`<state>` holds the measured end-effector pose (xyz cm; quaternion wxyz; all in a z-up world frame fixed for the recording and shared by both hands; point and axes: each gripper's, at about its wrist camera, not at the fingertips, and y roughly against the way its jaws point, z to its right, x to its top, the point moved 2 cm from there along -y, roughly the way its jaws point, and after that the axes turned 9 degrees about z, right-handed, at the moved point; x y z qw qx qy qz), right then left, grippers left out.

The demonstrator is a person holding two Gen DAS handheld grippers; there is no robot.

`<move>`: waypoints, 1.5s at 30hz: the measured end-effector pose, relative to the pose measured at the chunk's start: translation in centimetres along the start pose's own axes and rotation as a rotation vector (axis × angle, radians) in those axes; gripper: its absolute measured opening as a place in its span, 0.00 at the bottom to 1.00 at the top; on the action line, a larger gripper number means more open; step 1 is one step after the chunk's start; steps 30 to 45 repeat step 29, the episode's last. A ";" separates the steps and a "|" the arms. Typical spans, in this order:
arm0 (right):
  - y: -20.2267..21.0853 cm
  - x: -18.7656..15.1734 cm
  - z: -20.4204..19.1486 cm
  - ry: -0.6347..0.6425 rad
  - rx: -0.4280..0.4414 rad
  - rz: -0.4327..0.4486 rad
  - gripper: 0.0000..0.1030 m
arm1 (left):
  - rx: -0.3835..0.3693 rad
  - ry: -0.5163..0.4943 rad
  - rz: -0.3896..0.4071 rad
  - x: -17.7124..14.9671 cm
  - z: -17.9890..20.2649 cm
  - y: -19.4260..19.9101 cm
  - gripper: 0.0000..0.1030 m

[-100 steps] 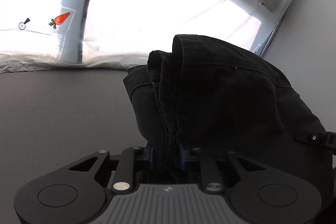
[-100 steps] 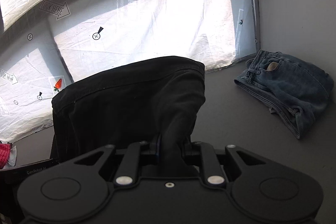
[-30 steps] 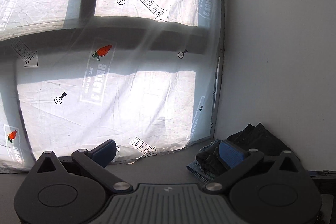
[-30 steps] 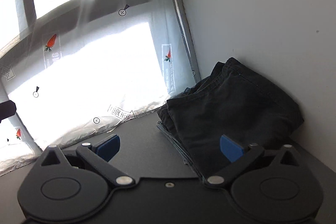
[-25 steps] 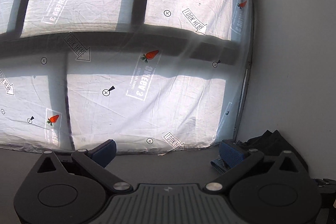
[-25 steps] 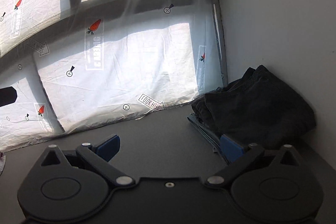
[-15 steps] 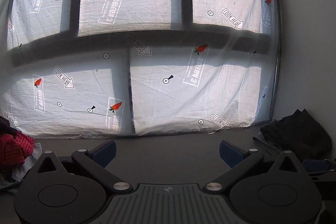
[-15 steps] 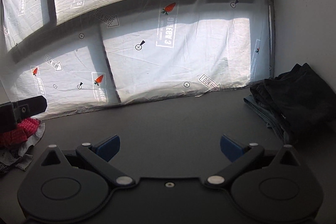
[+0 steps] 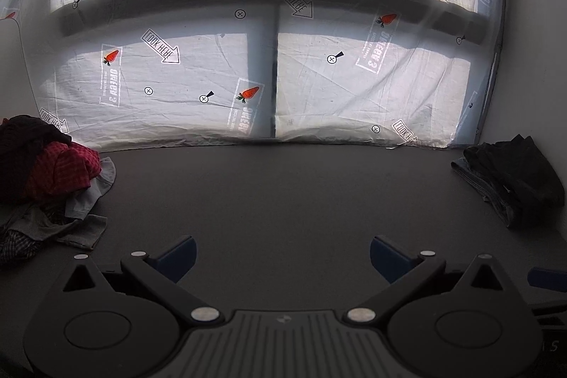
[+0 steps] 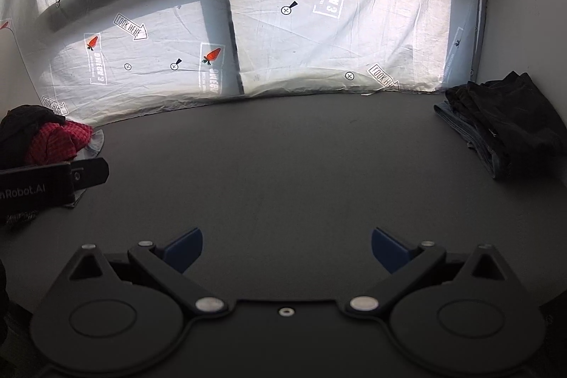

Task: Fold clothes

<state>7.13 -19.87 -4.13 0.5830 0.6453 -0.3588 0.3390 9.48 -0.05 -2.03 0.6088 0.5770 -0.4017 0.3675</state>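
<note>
A folded black garment [image 9: 517, 172] lies on folded blue jeans [image 9: 475, 181] at the table's far right corner; it also shows in the right wrist view [image 10: 514, 123] above the jeans [image 10: 467, 130]. A heap of unfolded clothes with a red checked piece [image 9: 60, 169] sits at the far left, also in the right wrist view [image 10: 53, 140]. My left gripper [image 9: 282, 254] is open and empty over the dark table [image 9: 283, 193]. My right gripper [image 10: 287, 247] is open and empty. The left gripper's body [image 10: 49, 186] shows at the left of the right wrist view.
A white plastic sheet [image 9: 248, 77] with carrot prints and arrows covers the window behind the table. A white wall [image 9: 531, 59] stands on the right, close behind the folded stack.
Both grippers let go of the black garment, which now lies on the jeans. Both have opened, pulled back and swung left, bringing the table's middle and the left heap into view.
</note>
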 end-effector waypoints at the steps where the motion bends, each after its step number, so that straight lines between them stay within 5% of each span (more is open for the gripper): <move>1: 0.2 -0.2 -0.3 0.003 -0.002 -0.007 1.00 | 0.001 -0.009 -0.005 -0.3 -0.3 0.3 1.00; 13: 1.8 -1.1 -2.7 0.045 0.001 -0.011 1.00 | 0.005 -0.019 -0.030 -1.8 -2.9 2.1 1.00; 45: 2.1 -0.7 -2.5 0.060 -0.001 0.016 1.00 | 0.004 -0.021 0.004 -1.3 -2.3 3.1 1.00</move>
